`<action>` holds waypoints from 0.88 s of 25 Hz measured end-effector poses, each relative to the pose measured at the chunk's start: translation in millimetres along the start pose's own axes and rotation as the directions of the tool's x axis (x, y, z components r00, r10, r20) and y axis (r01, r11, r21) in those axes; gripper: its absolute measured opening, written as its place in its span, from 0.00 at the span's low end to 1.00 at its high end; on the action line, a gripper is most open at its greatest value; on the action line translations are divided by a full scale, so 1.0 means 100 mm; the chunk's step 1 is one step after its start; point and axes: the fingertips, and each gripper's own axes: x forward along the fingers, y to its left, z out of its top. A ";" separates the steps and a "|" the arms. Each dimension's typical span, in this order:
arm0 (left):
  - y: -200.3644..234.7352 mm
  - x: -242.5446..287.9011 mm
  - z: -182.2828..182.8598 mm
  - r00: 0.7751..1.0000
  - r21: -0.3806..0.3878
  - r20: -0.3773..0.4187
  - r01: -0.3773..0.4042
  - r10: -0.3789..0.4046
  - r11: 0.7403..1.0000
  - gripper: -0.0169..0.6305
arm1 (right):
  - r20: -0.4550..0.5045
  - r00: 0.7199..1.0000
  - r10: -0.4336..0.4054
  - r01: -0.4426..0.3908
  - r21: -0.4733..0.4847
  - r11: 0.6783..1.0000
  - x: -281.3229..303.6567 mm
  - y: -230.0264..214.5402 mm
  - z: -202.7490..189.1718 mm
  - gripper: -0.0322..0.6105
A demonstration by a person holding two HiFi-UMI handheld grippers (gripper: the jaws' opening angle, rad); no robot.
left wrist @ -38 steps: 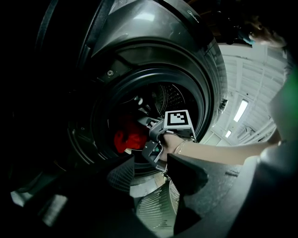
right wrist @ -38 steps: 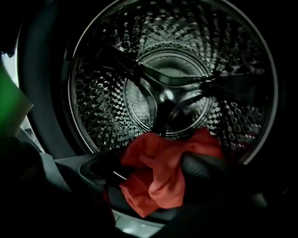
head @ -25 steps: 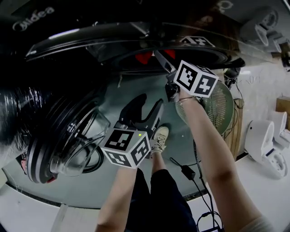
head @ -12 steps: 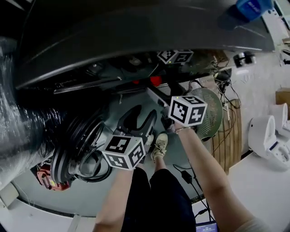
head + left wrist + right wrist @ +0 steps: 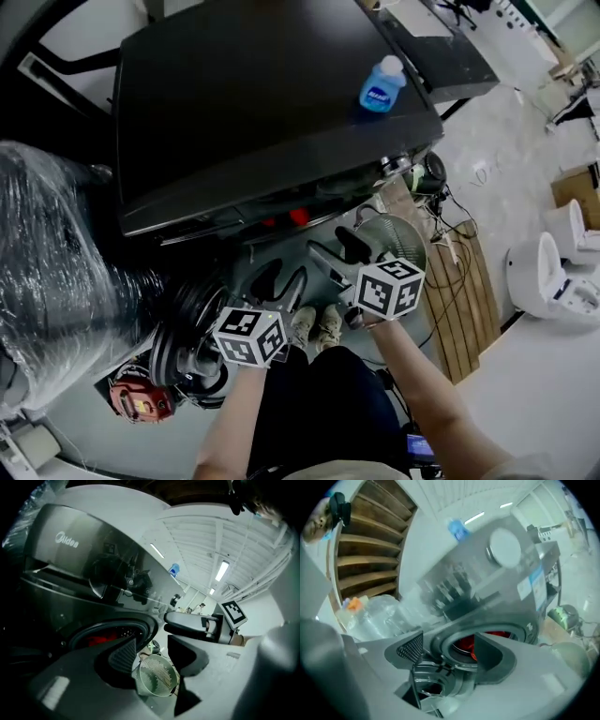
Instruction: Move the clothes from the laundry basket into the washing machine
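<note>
Change since earlier frame: Head view had pulled up and back, so the flat top of the dark grey front-loading washing machine (image 5: 262, 103) and the blue plastic bottle (image 5: 380, 89) standing on it came into view. Both tongs sat lower, clear of the drum mouth.
Left gripper (image 5: 154, 654): jaws spread, nothing between them. The pale round mesh laundry basket (image 5: 154, 680) showed beyond the gap.
Right gripper (image 5: 450, 652): jaws spread and empty, aimed at the drum opening.
Clothes: a red garment (image 5: 465, 645) lay inside the drum. Whether the basket held more could not be told.
Door: the round glass door (image 5: 192, 342) hung open, left of the opening.
Step in hand: judged to be the return to the basket. Check the basket first, pinch any remaining fabric by a bunched fold, and carry it well past the door seal before release.
Surface: grey floor (image 5: 122, 445), with the basket standing on it near the machine's right front corner.
Room: clear plastic-wrapped bulk (image 5: 56, 272) at left; wooden slatted panel (image 5: 459, 300) and white moulded units (image 5: 544, 277) at right.
</note>
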 end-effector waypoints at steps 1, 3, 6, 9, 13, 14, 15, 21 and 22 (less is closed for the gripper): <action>-0.07 -0.03 0.07 1.000 0.013 0.000 0.009 -0.009 1.000 0.36 | 0.015 1.000 0.000 0.000 -0.005 1.000 -0.11 0.08 0.07 0.61; -0.19 -0.09 0.22 1.000 0.042 0.008 0.014 -0.014 0.999 0.35 | 0.044 0.999 -0.001 0.002 -0.023 1.000 -0.30 0.22 0.22 0.59; -0.35 -0.19 0.43 0.999 0.079 0.041 -0.004 0.001 0.997 0.12 | 0.085 0.996 0.005 -0.002 -0.038 0.999 -0.59 0.40 0.41 0.50; -0.52 -0.24 0.55 0.998 0.084 0.062 0.018 -0.023 0.996 0.06 | 0.124 0.992 0.016 -0.007 -0.070 0.998 -0.85 0.55 0.55 0.43; -0.85 -0.18 0.57 0.996 0.147 0.007 0.084 -0.086 0.986 0.03 | 0.147 0.989 0.016 0.000 -0.110 0.994 -1.19 0.63 0.65 0.28; -0.94 -0.18 0.58 0.995 0.166 -0.009 0.101 -0.101 0.981 0.03 | 0.158 0.987 0.006 0.013 -0.119 0.993 -1.27 0.64 0.67 0.23; -1.03 -0.18 0.58 0.993 0.182 -0.024 0.121 -0.119 0.976 0.03 | 0.170 0.985 -0.002 0.024 -0.128 0.992 -1.36 0.66 0.69 0.17; -1.49 -0.16 0.55 0.970 0.233 -0.099 0.240 -0.223 0.942 0.03 | 0.195 0.981 -0.007 0.043 -0.177 0.983 -1.71 0.78 0.73 0.09; -1.55 -0.15 0.55 0.966 0.243 -0.107 0.254 -0.235 0.936 0.03 | 0.203 0.979 -0.015 0.055 -0.191 0.980 -1.76 0.79 0.73 0.09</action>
